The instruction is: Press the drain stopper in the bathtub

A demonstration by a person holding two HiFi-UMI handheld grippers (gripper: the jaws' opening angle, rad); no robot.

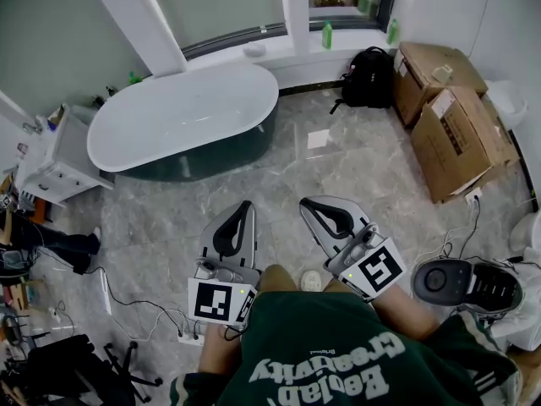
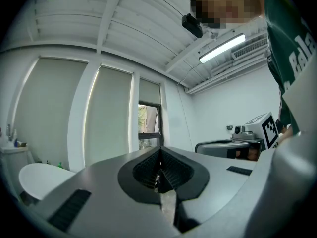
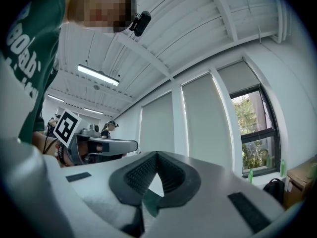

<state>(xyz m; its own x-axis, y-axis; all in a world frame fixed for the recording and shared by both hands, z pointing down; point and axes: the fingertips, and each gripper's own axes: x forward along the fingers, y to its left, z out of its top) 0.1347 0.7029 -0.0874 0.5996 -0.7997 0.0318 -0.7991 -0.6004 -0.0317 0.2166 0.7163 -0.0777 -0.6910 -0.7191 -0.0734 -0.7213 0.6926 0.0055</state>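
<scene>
The white oval bathtub (image 1: 182,117) with a dark outer wall stands across the marble floor, under the window. It also shows at the lower left in the left gripper view (image 2: 34,176). I cannot make out a drain stopper inside it. My left gripper (image 1: 247,205) and right gripper (image 1: 305,201) are held side by side, level, close to the person's body and well short of the tub. Both are shut with nothing between their jaws (image 2: 159,150) (image 3: 157,155). Each gripper view shows the other gripper beside it.
Two cardboard boxes (image 1: 452,117) and a black backpack (image 1: 368,76) sit at the right by the window wall. A white cabinet (image 1: 55,163) stands left of the tub. Cables and a power strip (image 1: 190,338) lie on the floor at the left; a round dark device (image 1: 444,282) sits at the right.
</scene>
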